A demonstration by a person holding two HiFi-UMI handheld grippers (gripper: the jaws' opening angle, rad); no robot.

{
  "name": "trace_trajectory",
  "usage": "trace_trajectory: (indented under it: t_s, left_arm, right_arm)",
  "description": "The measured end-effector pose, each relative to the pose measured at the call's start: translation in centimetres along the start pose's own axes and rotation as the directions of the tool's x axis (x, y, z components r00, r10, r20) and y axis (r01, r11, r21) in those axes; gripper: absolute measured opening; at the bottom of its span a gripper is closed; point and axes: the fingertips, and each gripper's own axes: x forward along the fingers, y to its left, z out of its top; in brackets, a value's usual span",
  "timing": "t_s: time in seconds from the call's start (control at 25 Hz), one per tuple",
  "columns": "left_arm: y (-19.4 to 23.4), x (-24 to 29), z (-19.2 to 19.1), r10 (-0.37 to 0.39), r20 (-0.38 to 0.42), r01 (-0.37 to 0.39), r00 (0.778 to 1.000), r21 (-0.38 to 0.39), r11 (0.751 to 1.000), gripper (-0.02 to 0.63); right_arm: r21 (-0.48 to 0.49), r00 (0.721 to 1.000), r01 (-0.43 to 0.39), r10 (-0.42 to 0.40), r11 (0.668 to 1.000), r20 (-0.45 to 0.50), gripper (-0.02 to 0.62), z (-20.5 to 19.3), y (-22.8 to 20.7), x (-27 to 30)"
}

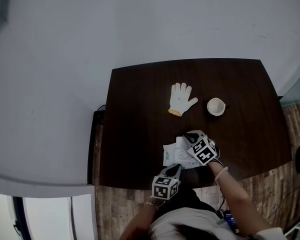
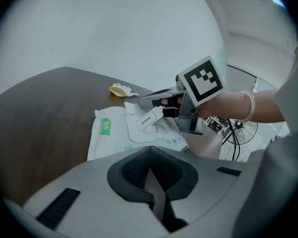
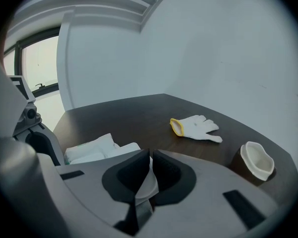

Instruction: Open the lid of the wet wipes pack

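The white wet wipes pack [image 1: 171, 155] [image 2: 108, 133] [image 3: 88, 150] lies flat near the front edge of the dark table [image 1: 140, 109]. Its white lid flap marked OPEN [image 2: 148, 119] is tilted up from the pack. My right gripper [image 1: 189, 139] [image 2: 162, 107] [image 3: 150, 175] reaches in from the right and is shut on the flap's free end; a white sliver of the flap [image 3: 148, 183] shows between the jaws. My left gripper [image 1: 175, 167] [image 2: 149, 176] is at the pack's near edge, with its jaws closed on that edge, which they hide.
A white work glove with a yellow cuff [image 1: 181, 99] [image 3: 196, 127] [image 2: 121, 89] lies mid-table. A small white cup [image 1: 216, 106] [image 3: 257, 160] stands to its right. A wooden floor [image 1: 285, 134] lies beyond the table, with a fan and cables [image 2: 238, 130] to the right.
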Motion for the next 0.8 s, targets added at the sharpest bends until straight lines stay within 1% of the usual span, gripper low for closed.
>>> trace_trajectory:
  t_s: [0.36, 0.64, 0.8]
  left_arm:
    - [0.0, 0.1, 0.0, 0.000, -0.003, 0.000, 1.000, -0.006, 1.000, 0.014]
    - [0.0, 0.1, 0.0, 0.002, -0.003, -0.002, 1.000, -0.012, 1.000, 0.014]
    - [0.0, 0.0, -0.1, 0.001, 0.001, -0.001, 1.000, -0.014, 1.000, 0.014]
  right_arm:
    - [0.009, 0.999, -0.029, 0.029, 1.000, -0.038, 0.009, -0.8, 0.3, 0.9]
    - [0.066, 0.999, -0.028, 0.029, 0.997, -0.016, 0.015, -0.5, 0.1, 0.5]
    - [0.087, 1.000, -0.013, 0.011, 0.996, 0.028, 0.014, 0.4, 0.0, -0.3]
